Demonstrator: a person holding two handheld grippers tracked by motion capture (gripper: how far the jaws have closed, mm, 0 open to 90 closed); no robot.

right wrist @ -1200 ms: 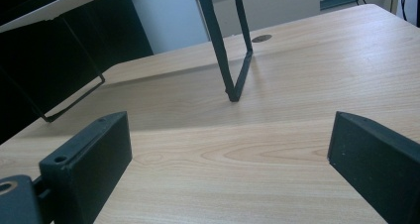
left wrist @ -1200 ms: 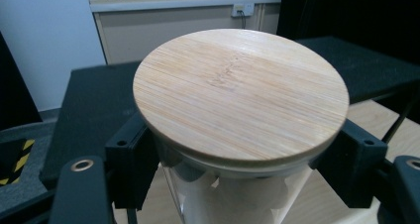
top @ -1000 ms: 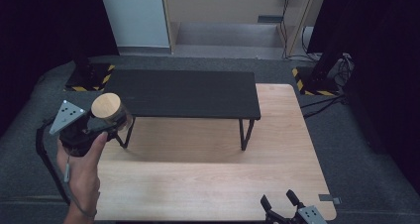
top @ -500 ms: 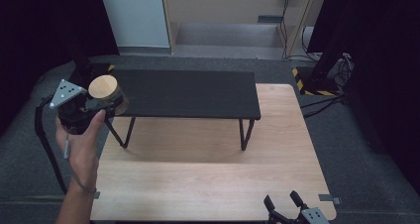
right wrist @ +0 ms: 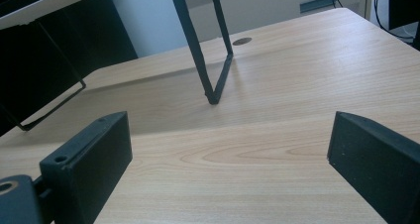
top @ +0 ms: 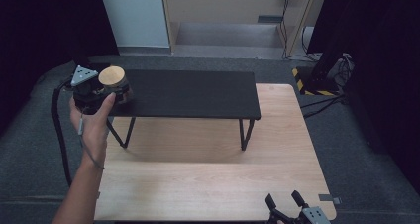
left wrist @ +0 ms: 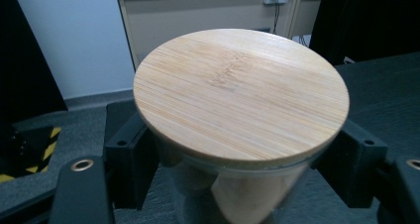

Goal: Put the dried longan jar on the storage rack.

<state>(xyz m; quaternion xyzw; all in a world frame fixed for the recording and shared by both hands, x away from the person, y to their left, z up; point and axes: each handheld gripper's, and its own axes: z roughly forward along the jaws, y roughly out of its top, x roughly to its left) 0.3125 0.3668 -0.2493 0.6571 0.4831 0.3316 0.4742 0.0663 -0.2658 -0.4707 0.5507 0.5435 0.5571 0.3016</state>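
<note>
A clear jar with a round bamboo lid (top: 112,77) (left wrist: 241,96) is held upright in my left gripper (top: 106,91), whose jaws are shut on the jar's body below the lid. It hangs at the left end of the black shelf (top: 198,92), just over its top. My right gripper (top: 286,205) rests at the front right edge of the wooden table (top: 208,179), open with nothing between its black pads (right wrist: 89,159).
The black shelf stands on thin metal legs (right wrist: 213,70) on the wooden table; its top is bare to the right of the jar. Grey carpet (top: 356,149) surrounds the table. A cable (top: 57,130) trails from the left gripper.
My left gripper has carried the jar away from me and slightly right, from beside the shelf's front left corner to over its left end. The right gripper has stayed put.
</note>
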